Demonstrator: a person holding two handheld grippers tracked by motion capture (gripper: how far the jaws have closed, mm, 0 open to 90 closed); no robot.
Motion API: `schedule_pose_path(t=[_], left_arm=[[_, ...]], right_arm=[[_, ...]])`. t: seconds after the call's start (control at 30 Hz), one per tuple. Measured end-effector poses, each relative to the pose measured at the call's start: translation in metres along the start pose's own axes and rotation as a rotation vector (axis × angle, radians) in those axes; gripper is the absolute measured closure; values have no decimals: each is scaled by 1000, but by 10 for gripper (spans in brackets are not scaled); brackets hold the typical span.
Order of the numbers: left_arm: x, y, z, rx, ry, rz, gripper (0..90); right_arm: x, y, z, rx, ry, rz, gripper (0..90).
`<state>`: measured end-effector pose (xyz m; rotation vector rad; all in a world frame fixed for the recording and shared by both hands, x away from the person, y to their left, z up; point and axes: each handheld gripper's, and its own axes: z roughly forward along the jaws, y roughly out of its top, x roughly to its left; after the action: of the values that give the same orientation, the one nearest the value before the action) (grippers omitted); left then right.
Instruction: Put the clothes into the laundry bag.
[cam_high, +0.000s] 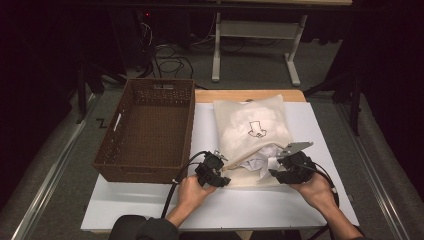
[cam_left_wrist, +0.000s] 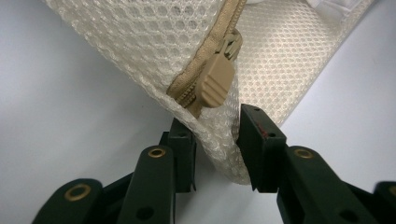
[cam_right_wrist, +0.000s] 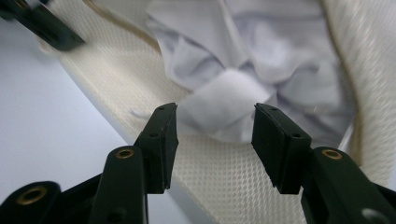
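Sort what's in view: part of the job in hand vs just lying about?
In the job:
- mesh laundry bag, unzipped at the near end
- its zipper pull
- white cloth in the bag's mouth
- left tongs, right tongs

Lying about:
- brown wicker basket, empty
- white frame on the floor behind

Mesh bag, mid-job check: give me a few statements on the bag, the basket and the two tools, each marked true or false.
1. The mesh bag lies on the white table, right of the basket. True.
2. The basket holds folded clothes. False: nothing shows inside it.
3. White cloth shows through the bag's open mouth. True.
4. The right tool is clamped on the cloth. False: its jaws stand apart, with the cloth just ahead of them.
5. The zipper pull sits just above the left tool, which has the bag's corner between its jaws. True.
6. The bag is fully zipped shut. False: its near end gapes open.
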<state>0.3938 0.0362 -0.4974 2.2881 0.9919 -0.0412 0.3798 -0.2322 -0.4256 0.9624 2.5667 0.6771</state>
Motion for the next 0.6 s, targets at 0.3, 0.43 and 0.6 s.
schedule_pose_path(t=[0.3, 0.43, 0.6], left_arm=[[0, -1, -2, 18, -19, 15, 792], [-1, -1, -2, 21, -16, 18, 828], [-4, -1, -3, 33, -14, 34, 839]], right_arm=[[-5, -2, 59, 133, -12, 25, 467], [1, 8, 65, 90, -60, -4, 732], [-8, 19, 62, 33, -76, 43, 848]])
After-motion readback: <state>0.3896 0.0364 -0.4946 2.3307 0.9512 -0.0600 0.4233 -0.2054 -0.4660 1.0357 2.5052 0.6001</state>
